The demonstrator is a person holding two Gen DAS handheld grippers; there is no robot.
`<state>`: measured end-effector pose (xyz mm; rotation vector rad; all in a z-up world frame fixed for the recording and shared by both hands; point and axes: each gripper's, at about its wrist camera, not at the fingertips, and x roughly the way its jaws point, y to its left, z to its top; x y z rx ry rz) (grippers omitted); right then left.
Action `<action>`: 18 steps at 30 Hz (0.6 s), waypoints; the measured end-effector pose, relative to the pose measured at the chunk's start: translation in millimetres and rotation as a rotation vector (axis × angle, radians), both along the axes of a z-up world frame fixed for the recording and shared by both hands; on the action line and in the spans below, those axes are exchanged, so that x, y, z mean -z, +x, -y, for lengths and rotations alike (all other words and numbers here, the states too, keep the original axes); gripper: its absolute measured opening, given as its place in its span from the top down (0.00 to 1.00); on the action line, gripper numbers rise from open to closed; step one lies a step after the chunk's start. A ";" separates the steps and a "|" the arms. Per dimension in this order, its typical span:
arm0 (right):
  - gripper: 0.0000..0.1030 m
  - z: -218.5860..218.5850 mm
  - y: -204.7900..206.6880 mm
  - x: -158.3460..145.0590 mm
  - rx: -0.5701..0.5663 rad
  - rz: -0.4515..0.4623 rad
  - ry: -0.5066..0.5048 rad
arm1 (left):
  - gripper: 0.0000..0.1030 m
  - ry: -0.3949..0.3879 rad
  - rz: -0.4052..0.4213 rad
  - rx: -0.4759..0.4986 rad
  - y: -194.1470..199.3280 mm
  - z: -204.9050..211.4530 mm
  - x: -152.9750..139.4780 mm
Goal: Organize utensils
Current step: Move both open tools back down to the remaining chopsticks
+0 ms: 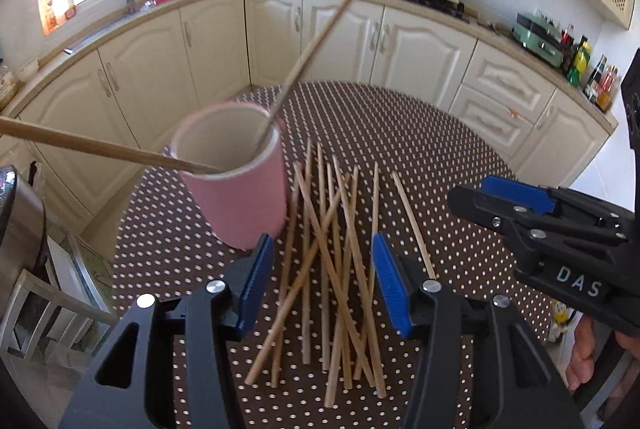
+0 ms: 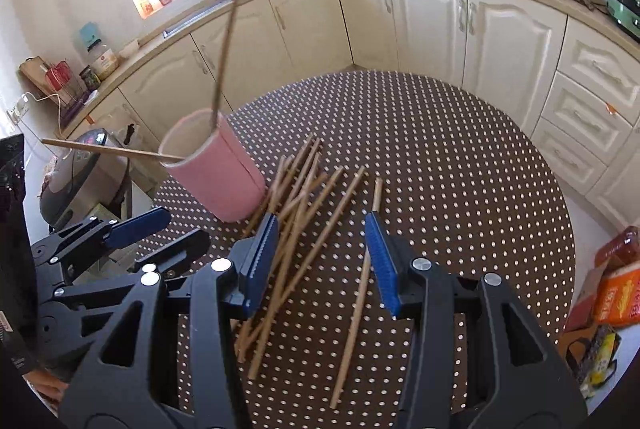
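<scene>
Left gripper: sitting nearest the lens, hovering above the chopstick pile with its blue-padded jaws standing spread and gripping nothing.
Right gripper: hovering over the same pile from the right, jaws likewise spread wide and holding nothing; it is also showing at the right edge of the left wrist view.
Table: round, wearing a brown cloth with white dots, carrying the holder and all loose chopsticks.
Pink holder: cylindrical, standing on the table just left of the pile.
Chopstick pile: wooden sticks lying crossed and overlapping on the cloth, directly below both grippers.
Single chopstick: lying apart at the right side of the pile.
Chopsticks in holder: two leaning out over the rim, one pointing left, one rising toward the counter.
</scene>
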<state>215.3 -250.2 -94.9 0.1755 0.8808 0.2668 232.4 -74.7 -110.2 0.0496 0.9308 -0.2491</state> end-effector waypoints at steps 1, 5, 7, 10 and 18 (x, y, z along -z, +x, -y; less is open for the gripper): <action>0.56 2.2 2.2 5.0 0.000 -0.013 0.004 | 0.61 0.002 -0.021 0.004 3.8 2.2 5.4; 0.56 3.4 11.3 24.3 -0.006 -0.062 0.003 | 0.69 0.016 -0.096 0.002 23.6 9.8 29.0; 0.56 5.8 14.1 33.4 -0.012 -0.082 0.001 | 0.77 0.022 -0.122 -0.003 32.3 11.3 38.2; 0.56 6.2 18.4 46.7 -0.018 -0.110 0.000 | 0.85 0.025 -0.165 -0.014 45.1 13.5 53.7; 0.56 2.9 34.7 66.9 -0.032 -0.167 0.001 | 0.86 0.029 -0.197 -0.038 75.4 25.7 70.3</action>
